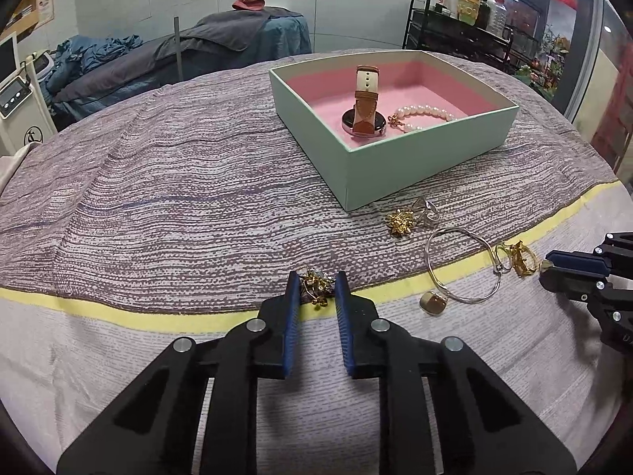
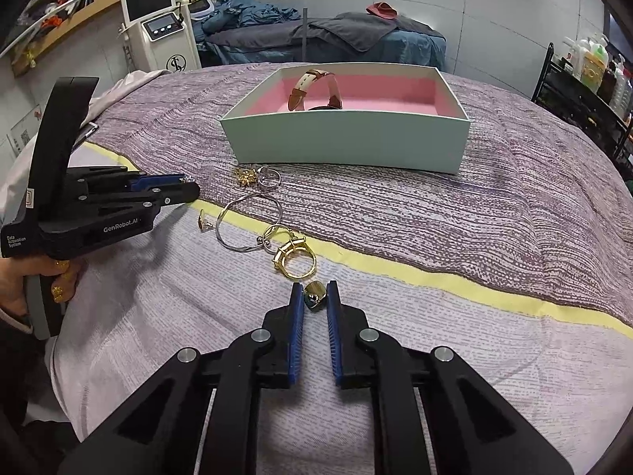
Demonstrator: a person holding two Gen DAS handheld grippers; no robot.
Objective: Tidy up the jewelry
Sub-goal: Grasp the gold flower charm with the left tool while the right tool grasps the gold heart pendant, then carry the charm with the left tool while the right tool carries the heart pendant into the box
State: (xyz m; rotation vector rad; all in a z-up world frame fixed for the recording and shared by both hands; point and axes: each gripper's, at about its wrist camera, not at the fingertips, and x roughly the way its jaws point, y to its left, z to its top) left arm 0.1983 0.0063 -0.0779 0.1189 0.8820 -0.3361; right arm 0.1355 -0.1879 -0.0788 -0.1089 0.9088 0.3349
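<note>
Nearest our left tool (image 1: 315, 287), between its blue pads, we see a small gold cluster earring (image 1: 315, 285) lying on the yellow stripe (image 1: 158, 316) of the bedspread (image 1: 158, 198); the jaws stand a little apart on either side of it, and we cannot tell whether they touch it. Our right tool (image 2: 315, 296) has its jaws closed nearly together on a square gold stud with a dark stone (image 2: 313, 296), gripped at the fingertips.

Just beyond the right tool lies a gold ring with a boxy setting (image 2: 297, 259), touching a thinner ring (image 2: 275, 233) and a silver bangle (image 2: 247, 223). A matching square stud (image 1: 432, 301) rests beside the bangle's near edge. Farther on, close to the box's corner, we see a gold flower-shaped piece (image 1: 401, 221) next to a silver ring (image 1: 429, 208).

Beyond these stands a pale green open box (image 1: 415, 166) with a pink lining. Inside it we see a watch (image 1: 364, 113) resting on its round silver case, its tan and cream strap looped upward, and just beside it a pearl bracelet (image 1: 423, 114) with a small gold charm, lying flat on the lining.

Behind the bed we see a massage table with dark blankets (image 2: 336, 35), a white machine with a screen (image 2: 158, 23), and a black rack of bottles (image 1: 470, 8).
</note>
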